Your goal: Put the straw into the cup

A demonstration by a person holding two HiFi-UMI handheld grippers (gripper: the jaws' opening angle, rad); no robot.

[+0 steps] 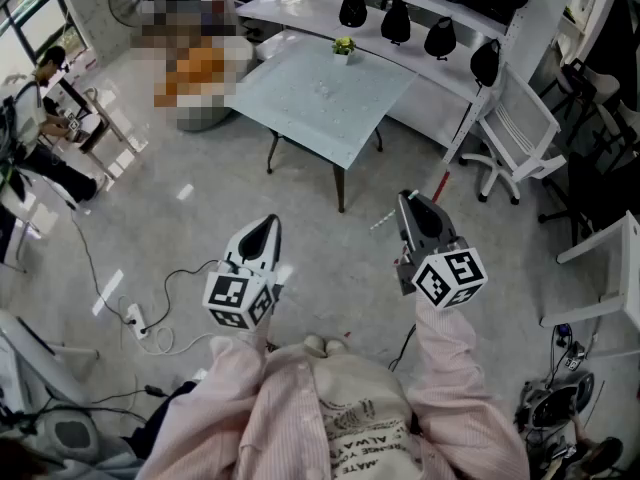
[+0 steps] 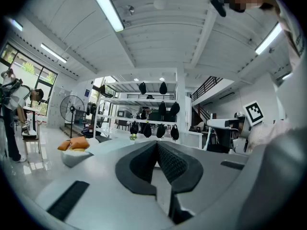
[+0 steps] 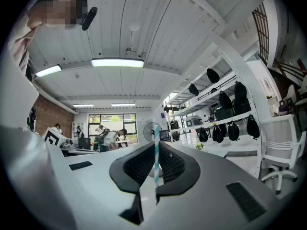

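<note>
My right gripper [image 1: 405, 199] is held level at chest height and is shut on a teal-and-white striped straw [image 3: 156, 150]. The straw stands upright between the pads in the right gripper view. In the head view a short piece of the straw [image 1: 383, 223] pokes out to the left of the jaws. My left gripper [image 1: 269, 221] hangs beside it to the left, and its pads [image 2: 165, 162] meet with nothing between them. A small clear thing [image 1: 322, 89] sits on the pale table [image 1: 300, 118] ahead; it is too faint to tell whether it is the cup.
The pale table stands a few steps ahead with a small potted plant [image 1: 344, 46] at its far edge. Behind it are white shelves with black bags [image 1: 396, 18]. A white office chair [image 1: 518, 133] is at the right. A power strip and cables [image 1: 137, 320] lie on the floor at the left.
</note>
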